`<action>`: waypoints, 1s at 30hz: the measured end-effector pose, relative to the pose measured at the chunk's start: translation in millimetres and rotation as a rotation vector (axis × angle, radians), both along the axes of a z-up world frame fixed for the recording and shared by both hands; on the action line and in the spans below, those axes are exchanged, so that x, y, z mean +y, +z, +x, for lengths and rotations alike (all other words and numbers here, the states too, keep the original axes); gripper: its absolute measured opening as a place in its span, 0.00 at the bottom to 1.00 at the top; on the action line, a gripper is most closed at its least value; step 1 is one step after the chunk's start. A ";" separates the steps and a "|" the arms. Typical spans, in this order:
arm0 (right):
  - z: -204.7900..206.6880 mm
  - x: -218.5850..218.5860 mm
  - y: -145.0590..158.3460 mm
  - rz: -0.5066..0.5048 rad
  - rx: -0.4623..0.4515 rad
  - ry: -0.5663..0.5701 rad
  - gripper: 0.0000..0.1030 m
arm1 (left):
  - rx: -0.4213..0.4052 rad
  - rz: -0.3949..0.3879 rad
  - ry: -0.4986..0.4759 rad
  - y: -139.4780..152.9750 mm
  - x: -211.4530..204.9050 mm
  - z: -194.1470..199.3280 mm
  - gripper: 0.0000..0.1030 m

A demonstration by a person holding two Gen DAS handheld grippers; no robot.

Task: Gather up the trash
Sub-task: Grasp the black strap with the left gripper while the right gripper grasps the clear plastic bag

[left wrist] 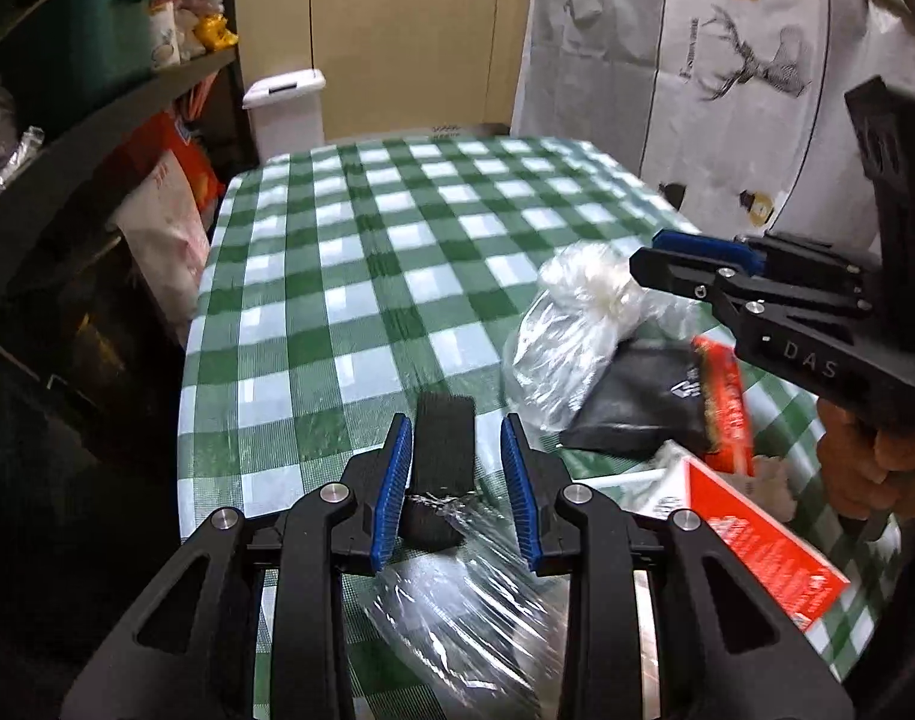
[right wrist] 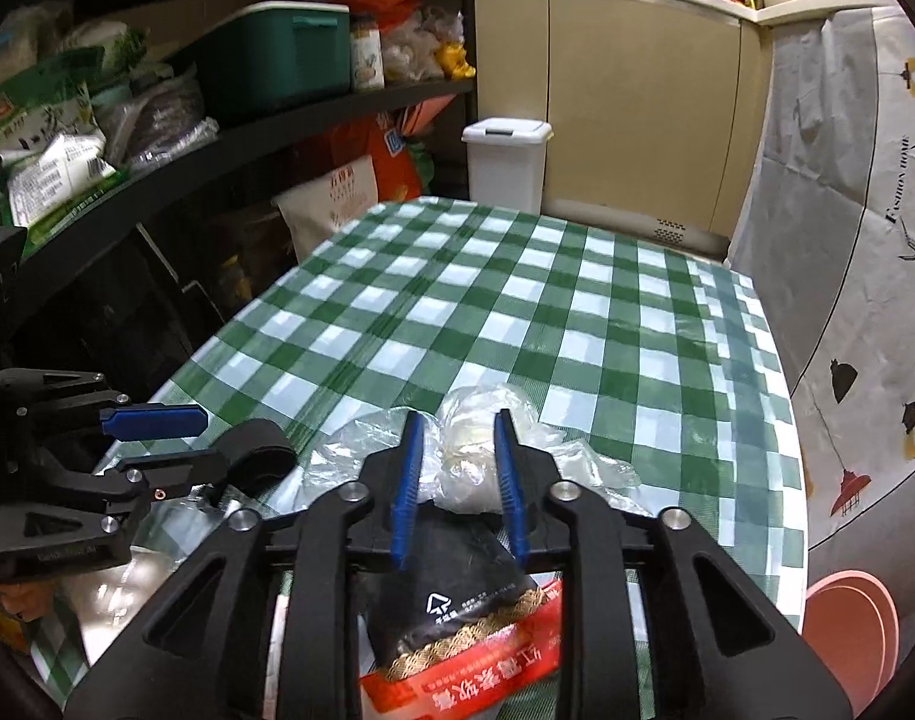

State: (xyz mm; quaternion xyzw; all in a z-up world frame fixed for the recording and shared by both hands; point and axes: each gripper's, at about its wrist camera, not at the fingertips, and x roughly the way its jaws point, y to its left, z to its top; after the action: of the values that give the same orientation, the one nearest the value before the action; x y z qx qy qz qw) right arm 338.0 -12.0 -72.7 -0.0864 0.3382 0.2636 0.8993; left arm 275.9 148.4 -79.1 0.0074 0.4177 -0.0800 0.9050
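Where the green-checked tablecloth [right wrist: 577, 312] nears the camera, a heap of trash lies on it: a crumpled clear plastic bag [right wrist: 487, 456], a black pouch [right wrist: 451, 588] with a small white logo, and a red packet [right wrist: 475, 678] with white lettering under that. The right gripper [right wrist: 457, 468] hovers just over the clear bag, its blue pads [right wrist: 406, 480] apart with nothing pinched. The left gripper [left wrist: 457, 480] is also spread, a black strap [left wrist: 445, 444] standing between its pads [left wrist: 394, 486], not visibly squeezed. More clear wrap [left wrist: 457, 612] below it is blurred, and the red-and-white carton [left wrist: 757, 546] is cut off by the gripper's frame.
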 end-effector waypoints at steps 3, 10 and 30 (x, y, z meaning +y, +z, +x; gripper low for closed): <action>4.9 3.5 -6.0 -0.019 0.020 -0.003 0.29 | 0.014 -0.010 0.003 -5.7 2.0 3.7 0.30; 8.9 9.0 -14.6 -0.048 0.038 -0.003 0.29 | 0.063 -0.001 0.010 -18.5 4.9 10.5 0.30; 6.7 -3.0 7.5 -0.011 -0.001 -0.061 0.02 | -0.042 -0.041 0.078 22.1 18.3 1.7 0.23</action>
State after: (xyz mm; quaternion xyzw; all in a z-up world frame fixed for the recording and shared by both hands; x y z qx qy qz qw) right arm 344.7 -15.0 -65.2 -0.0810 0.3417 0.2340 0.9066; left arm 277.6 166.7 -57.0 -0.0259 0.3967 -0.0529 0.9161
